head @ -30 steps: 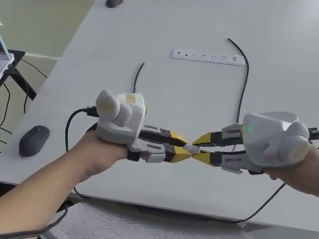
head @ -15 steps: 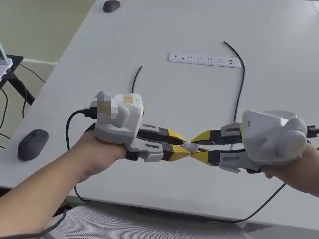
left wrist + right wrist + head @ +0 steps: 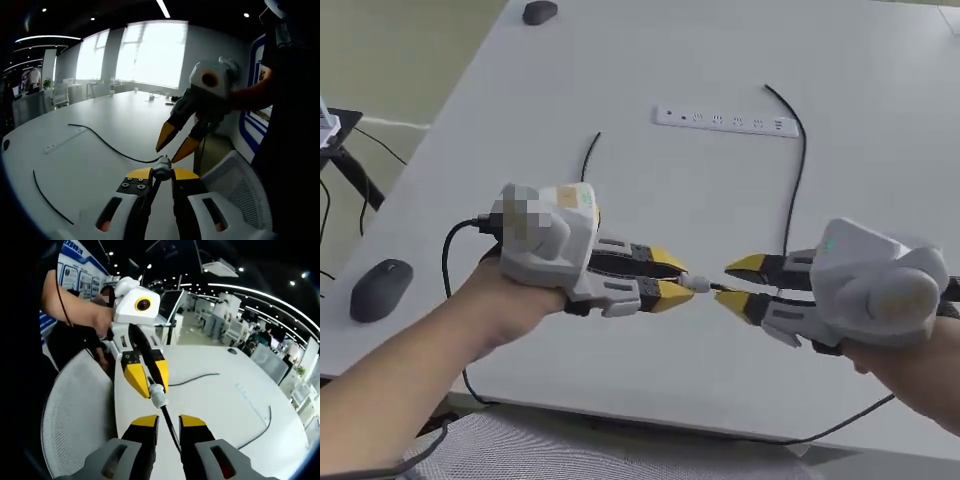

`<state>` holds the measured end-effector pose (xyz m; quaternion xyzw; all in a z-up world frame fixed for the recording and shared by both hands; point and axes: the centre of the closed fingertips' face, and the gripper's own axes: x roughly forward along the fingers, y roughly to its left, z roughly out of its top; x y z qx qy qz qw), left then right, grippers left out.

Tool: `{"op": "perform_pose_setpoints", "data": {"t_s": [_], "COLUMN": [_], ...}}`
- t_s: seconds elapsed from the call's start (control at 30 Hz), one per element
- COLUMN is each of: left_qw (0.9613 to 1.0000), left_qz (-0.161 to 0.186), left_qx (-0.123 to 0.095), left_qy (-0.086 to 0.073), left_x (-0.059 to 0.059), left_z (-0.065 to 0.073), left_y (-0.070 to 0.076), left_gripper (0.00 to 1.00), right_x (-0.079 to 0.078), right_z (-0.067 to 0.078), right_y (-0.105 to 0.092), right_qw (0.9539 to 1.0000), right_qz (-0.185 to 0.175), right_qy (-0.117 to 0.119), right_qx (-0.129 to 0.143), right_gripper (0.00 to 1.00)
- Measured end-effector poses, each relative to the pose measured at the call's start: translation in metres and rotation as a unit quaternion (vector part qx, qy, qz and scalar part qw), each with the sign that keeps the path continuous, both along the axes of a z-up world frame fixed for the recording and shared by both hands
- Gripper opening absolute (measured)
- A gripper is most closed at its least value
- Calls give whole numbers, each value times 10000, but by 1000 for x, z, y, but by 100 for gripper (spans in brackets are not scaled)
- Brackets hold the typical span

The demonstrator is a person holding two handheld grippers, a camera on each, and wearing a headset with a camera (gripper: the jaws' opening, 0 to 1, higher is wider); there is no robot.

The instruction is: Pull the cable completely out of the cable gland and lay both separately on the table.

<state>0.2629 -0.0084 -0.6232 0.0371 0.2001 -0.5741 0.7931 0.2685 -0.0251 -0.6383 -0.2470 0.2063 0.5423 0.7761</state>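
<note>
Both grippers are up off the white tabletop (image 3: 650, 200), near its front edge, nose to nose.

- Your left gripper (image 3: 680, 282) has its jaws closed onto the cable gland (image 3: 161, 171), whose body touches both yellow tips. The gland is a small, pale, rounded plastic piece, so hard sides give the pads something firm to bite.
- Your right gripper (image 3: 728, 284) faces it, a little apart. A short run of the cable (image 3: 167, 422) spans the gap, then passes down between the right jaws. Those jaws stand narrow, but the slot looks wider than the cable, so I cannot tell whether they pinch it.
- The cable is thin and black with a smooth jacket, and it lies straight between the two tools. It is likely slippery, so grip it deep rather than at the tips.
- The in-line pose makes sense. The gland is anchored on one side and the pull runs straight along its bore, so nothing should bind.
- The cable is not yet free of the gland, and neither part is laid down.
- The tabletop also carries a white power strip (image 3: 725, 121) with its black cord (image 3: 798, 170), well beyond your hands. The space between looks like room to set both parts apart.
</note>
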Motion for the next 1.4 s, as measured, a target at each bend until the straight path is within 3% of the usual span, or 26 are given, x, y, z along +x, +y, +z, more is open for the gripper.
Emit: {"op": "perform_pose_setpoints", "data": {"t_s": [0.1, 0.27, 0.37, 0.77, 1.27, 1.4], "left_qw": [10000, 10000, 10000, 9999, 9999, 9999], "left_qz": [1, 6, 9, -18, 10, 14], "left_qx": [8, 33, 53, 125, 163, 142], "left_qy": [3, 5, -4, 6, 51, 64], "left_x": [1, 3, 5, 7, 8, 8], "left_z": [0, -1, -3, -8, -11, -9], "left_y": [-1, -3, -3, -7, -7, -6], "left_gripper": [15, 15, 15, 15, 15, 15], "right_x": [2, 7, 5, 5, 9, 10], "right_z": [-7, -7, -7, -9, -14, -14], "right_y": [-2, 0, 3, 6, -1, -3], "right_qw": [9995, 9981, 9983, 9948, 9966, 9976], "right_qz": [-49, -172, -106, -2, -169, -263], "right_qy": [-204, -477, -463, -838, -609, -496], "right_qx": [-253, -340, -341, -572, -531, -404], "right_gripper": [11, 6, 5, 1, 0, 0]}}
